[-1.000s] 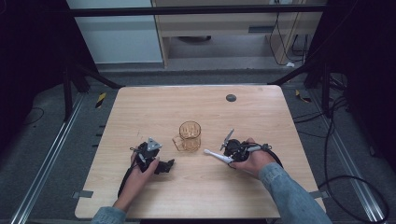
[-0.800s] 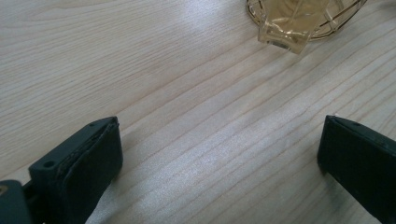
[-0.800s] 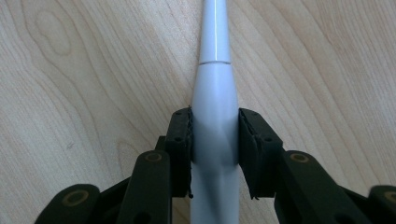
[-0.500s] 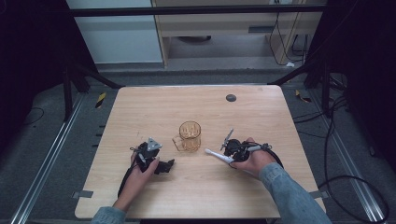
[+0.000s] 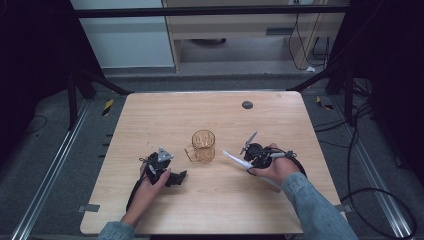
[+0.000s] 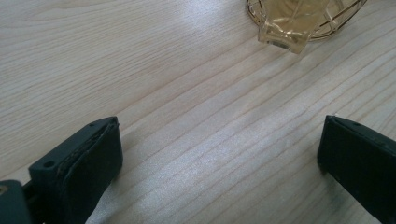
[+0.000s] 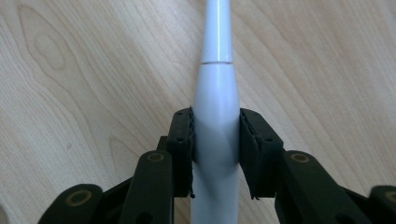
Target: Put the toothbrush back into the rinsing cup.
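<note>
Much bare worktop is seen from above beyond the glass mug, between left tongs and right tongs. Left tongs are spread wide, empty. Right tongs are clamped on a white toothbrush.

The right gripper has its two black jaws clamped on either side of a slim white handle, which narrows past a seam and runs away to the far edge, above the light wooden table.
</note>
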The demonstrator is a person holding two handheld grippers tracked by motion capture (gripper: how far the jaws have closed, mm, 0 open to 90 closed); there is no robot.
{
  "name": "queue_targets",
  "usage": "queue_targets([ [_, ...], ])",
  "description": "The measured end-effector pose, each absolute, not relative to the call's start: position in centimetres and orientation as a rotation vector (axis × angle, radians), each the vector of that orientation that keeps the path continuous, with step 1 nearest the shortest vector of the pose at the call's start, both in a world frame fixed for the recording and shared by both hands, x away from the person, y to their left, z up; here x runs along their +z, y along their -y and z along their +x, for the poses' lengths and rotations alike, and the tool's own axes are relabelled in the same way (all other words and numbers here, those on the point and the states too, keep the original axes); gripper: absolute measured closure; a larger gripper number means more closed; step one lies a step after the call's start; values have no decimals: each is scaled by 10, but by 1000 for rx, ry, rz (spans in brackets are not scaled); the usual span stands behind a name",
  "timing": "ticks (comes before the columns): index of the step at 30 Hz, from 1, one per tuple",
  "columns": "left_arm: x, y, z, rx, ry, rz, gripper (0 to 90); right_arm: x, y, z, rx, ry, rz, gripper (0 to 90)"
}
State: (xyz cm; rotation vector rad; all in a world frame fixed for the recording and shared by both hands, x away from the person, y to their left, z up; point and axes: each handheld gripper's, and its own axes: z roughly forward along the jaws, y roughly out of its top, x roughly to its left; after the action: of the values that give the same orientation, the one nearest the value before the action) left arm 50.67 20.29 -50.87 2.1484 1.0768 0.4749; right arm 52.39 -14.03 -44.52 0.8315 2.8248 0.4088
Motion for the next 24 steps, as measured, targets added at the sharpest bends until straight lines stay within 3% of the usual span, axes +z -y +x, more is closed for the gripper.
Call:
queue_targets([
  [24, -509, -203, 507, 475, -1077, 2149, 0, -423, 148, 533, 559, -2683, 936, 669],
])
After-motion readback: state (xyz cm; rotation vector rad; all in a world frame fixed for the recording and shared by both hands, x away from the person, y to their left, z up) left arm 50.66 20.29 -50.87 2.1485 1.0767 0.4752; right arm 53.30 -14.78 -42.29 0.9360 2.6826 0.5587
